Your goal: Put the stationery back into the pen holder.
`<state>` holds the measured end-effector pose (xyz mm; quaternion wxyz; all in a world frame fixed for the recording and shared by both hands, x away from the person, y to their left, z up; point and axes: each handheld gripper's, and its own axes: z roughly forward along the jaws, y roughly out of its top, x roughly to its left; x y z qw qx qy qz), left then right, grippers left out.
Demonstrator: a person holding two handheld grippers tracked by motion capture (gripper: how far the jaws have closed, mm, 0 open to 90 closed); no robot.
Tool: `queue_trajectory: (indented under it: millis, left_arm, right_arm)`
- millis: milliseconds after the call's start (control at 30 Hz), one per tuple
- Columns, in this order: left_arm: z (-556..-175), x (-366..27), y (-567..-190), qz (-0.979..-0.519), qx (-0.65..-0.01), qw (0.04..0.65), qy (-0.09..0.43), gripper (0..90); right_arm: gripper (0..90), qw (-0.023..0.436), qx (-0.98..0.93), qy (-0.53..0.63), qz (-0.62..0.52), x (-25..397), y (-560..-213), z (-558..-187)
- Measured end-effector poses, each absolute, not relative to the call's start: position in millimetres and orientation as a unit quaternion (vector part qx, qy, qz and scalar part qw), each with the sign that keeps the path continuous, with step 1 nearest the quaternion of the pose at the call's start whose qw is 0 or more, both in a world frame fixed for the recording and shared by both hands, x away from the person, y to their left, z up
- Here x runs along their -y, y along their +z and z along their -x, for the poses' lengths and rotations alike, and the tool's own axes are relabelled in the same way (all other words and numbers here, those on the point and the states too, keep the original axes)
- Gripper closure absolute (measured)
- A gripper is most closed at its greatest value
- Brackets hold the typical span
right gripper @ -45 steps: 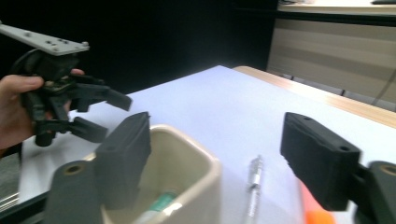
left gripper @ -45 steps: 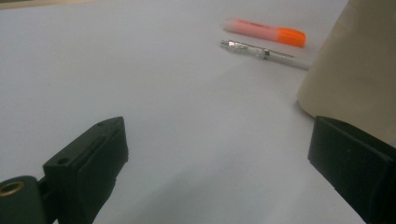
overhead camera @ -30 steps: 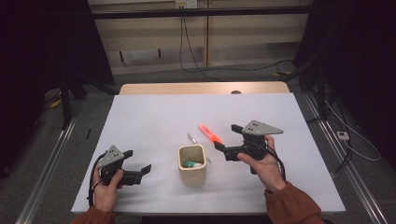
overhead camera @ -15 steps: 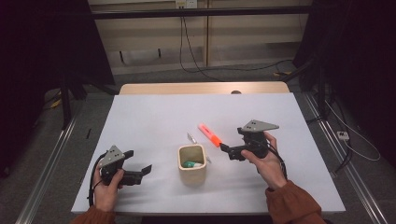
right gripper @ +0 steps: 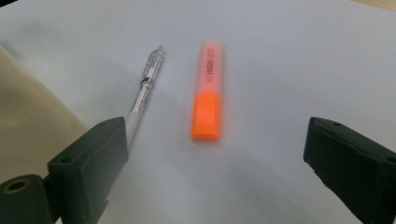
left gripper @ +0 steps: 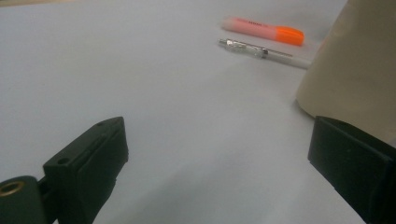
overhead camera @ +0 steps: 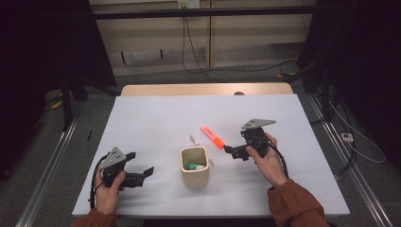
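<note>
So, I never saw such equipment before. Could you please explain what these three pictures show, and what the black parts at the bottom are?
A person sits at a white table and holds a hand-operated grasping tool in each hand; there is no robot arm. The high view looks down from above: the left tool and the right tool are both open and hold nothing. The other two pictures come from cameras riding on each tool, so the black blocks at the bottom are that tool's own jaws. On the table lie an orange highlighter and a clear pen, side by side. Next to them stands a beige cup with something green inside. The right tool points at the highlighter.
</note>
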<state>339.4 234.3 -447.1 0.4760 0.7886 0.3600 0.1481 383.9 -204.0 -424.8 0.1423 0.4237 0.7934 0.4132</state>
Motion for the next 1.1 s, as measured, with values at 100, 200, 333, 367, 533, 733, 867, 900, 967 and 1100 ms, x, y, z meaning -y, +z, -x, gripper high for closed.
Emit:
queue_trajectory:
  millis: [100,200,333,367,533,733,867,900,967,1100]
  left_arm:
    - [-340,-234,-447,-0.788,-0.360,0.476,0.148,4.8]
    - [-340,-234,-447,-0.789,-0.361,0.475,0.148,4.8]
    - [-341,-234,-448,-0.790,-0.359,0.473,0.149,4.8]
    - [-340,-234,-448,-0.788,-0.363,0.476,0.146,4.8]
    - [-340,-235,-447,-0.790,-0.359,0.475,0.149,4.8]
    - [-340,-234,-448,-0.793,-0.353,0.475,0.145,4.8]
    - [-339,-233,-448,-0.794,-0.351,0.475,0.142,4.9]
    - [-339,-233,-448,-0.794,-0.351,0.475,0.142,5.0]
    - [-339,-233,-447,-0.794,-0.351,0.476,0.142,5.0]
    - [-339,-234,-447,-0.794,-0.350,0.476,0.144,5.0]
  right_arm:
    - [10.3,0.131,-0.801,0.404,-0.423,201,-424,-391]
    - [14.7,0.121,-0.807,0.394,-0.422,197,-426,-398]
    - [15.0,0.094,-0.826,0.377,-0.408,190,-433,-408]
    - [15.3,0.090,-0.828,0.379,-0.404,189,-435,-411]
    - [19.5,0.088,-0.838,0.354,-0.406,178,-439,-422]
    - [28.7,0.095,-0.852,0.322,-0.401,166,-440,-436]
    - [32.5,0.092,-0.859,0.304,-0.402,158,-443,-442]
    - [32.9,0.092,-0.861,0.297,-0.401,156,-444,-443]
    - [36.6,0.097,-0.865,0.287,-0.399,152,-446,-445]
    - [44.7,0.107,-0.870,0.271,-0.397,148,-449,-445]
